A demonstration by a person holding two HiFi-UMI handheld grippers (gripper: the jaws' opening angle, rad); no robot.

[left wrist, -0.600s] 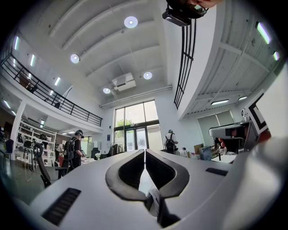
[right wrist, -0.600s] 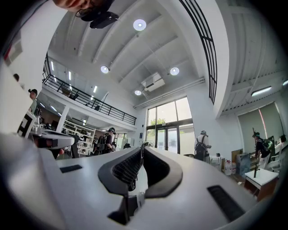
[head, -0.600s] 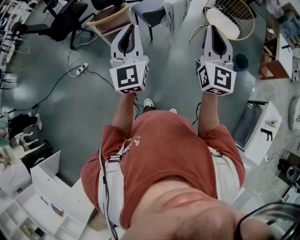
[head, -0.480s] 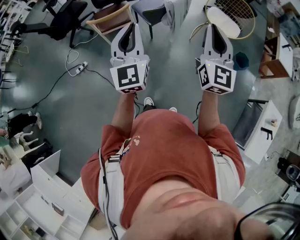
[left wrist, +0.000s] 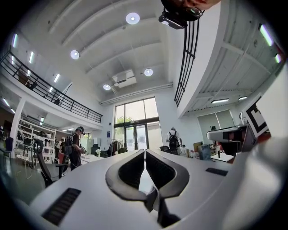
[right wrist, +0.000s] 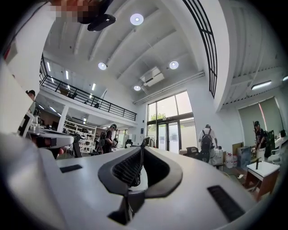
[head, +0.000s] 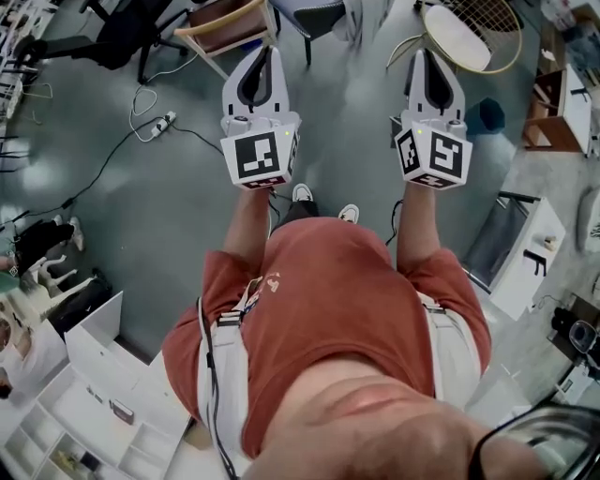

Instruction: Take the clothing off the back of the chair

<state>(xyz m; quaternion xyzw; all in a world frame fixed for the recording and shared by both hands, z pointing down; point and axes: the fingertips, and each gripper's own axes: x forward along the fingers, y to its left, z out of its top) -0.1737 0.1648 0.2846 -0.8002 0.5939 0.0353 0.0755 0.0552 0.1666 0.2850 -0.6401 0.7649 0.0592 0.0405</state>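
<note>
Head view: I hold my left gripper (head: 264,52) and my right gripper (head: 425,54) out side by side above the grey floor (head: 141,216). Each gripper's jaws are pressed together with nothing between them. The clothing (head: 352,19), pale, hangs on the chair (head: 314,11) at the frame's top edge. It lies between my two grippers and clear of both.

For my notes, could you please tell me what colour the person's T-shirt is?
The T-shirt is rust red, clearest in the head view.
</note>
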